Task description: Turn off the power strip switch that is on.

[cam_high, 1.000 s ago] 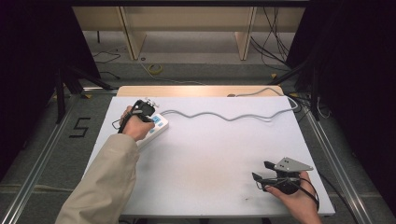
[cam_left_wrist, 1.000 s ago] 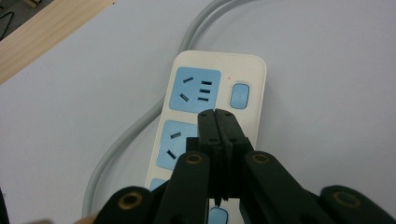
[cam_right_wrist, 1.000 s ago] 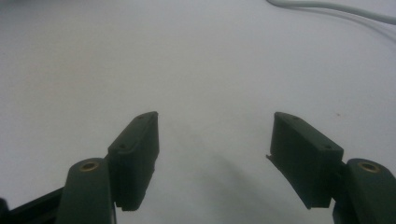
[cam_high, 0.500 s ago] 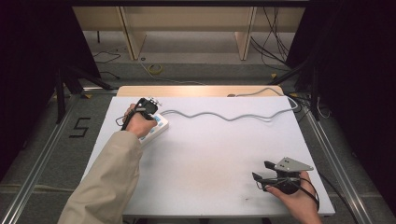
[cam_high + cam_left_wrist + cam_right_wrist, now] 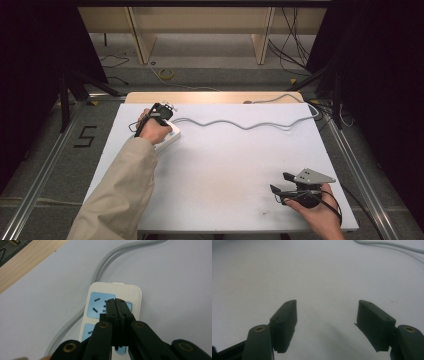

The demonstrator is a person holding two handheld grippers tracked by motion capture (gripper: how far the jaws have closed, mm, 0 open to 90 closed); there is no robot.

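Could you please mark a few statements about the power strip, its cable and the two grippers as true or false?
1. The left gripper has its jaws shut, tips over the power strip. True.
2. The right gripper is clamped on the grey cable. False: its jaws stand open over bare table, with nothing between them.
3. The power strip has blue socket faces on a white body. True.
4. The grey cable lies coiled in a tight loop by the right gripper. False: it runs in a wavy line from the power strip across the far part of the table.
5. The power strip lies at the table's near right corner. False: it lies at the far left, under the left gripper.
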